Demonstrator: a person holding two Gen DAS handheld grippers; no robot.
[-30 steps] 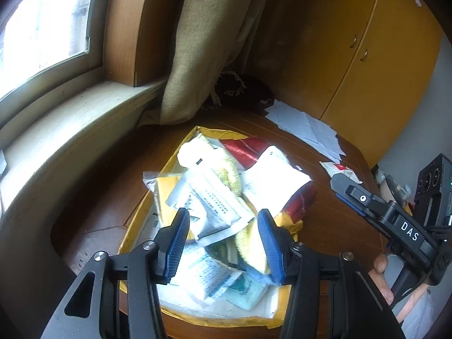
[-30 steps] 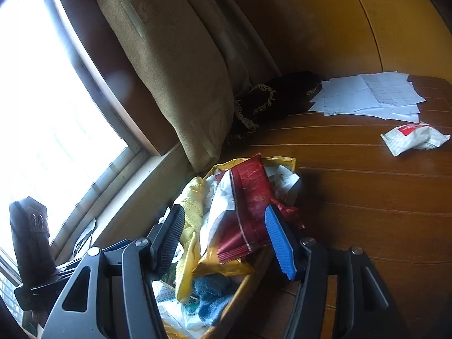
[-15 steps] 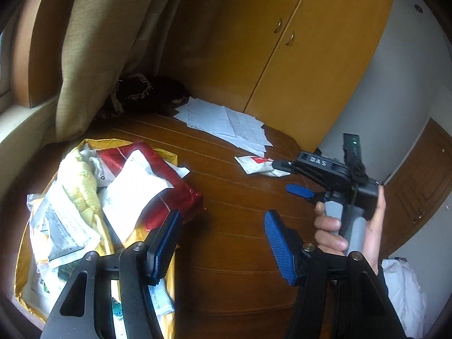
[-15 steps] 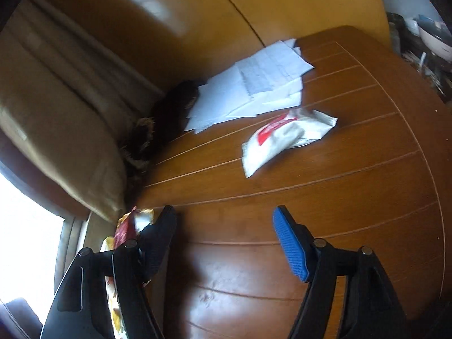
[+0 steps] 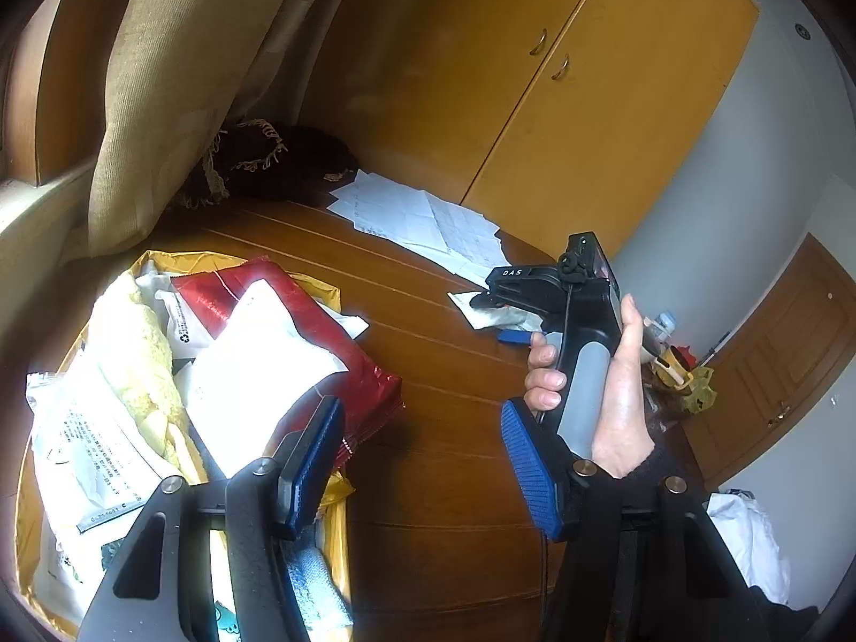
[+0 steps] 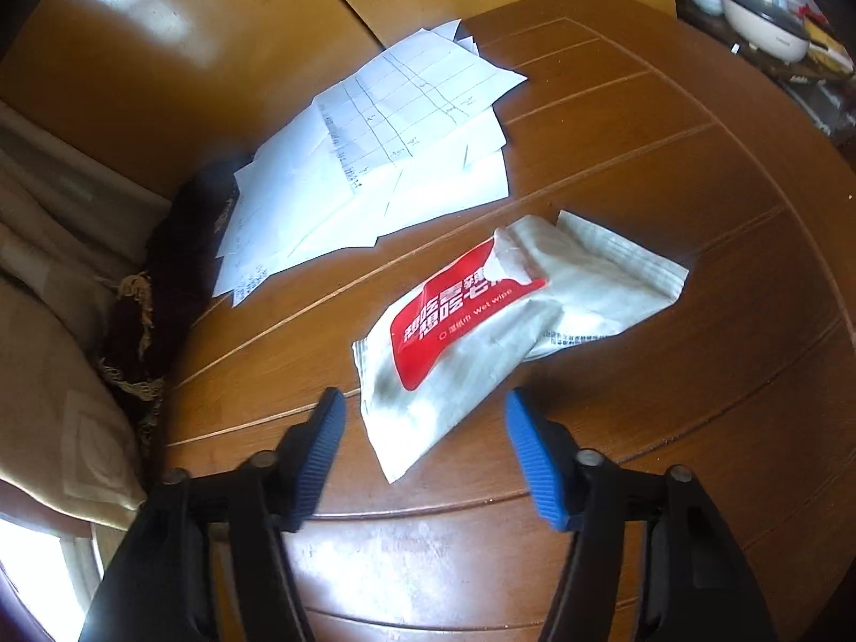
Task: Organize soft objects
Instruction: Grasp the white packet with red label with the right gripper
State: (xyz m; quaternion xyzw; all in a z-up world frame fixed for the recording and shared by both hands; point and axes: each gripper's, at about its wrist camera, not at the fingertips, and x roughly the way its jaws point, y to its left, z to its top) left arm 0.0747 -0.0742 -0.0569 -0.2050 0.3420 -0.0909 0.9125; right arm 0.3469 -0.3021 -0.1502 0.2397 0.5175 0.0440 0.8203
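A white wet-wipe pack with a red label (image 6: 503, 315) lies on the brown wooden table (image 6: 669, 171). My right gripper (image 6: 425, 430) is open, its blue pads on either side of the pack's near end, apart from it. The pack also shows in the left wrist view (image 5: 484, 313), partly hidden by the right gripper (image 5: 513, 334). My left gripper (image 5: 420, 452) is open and empty beside a yellow bag (image 5: 321, 294) piled with a red packet (image 5: 326, 342), white packets (image 5: 251, 353) and a yellow cloth (image 5: 134, 353).
Loose white papers (image 6: 374, 160) lie at the table's far side beside a dark fringed cloth (image 6: 171, 267). A tan curtain (image 5: 176, 69) hangs at the left by the window sill. Yellow cabinet doors (image 5: 588, 80) stand behind. Clutter sits past the table's right edge (image 6: 765, 27).
My right gripper has moved closer to the wet-wipe pack, which now lies between its open pads. My left gripper has stayed near the bag, turned slightly.
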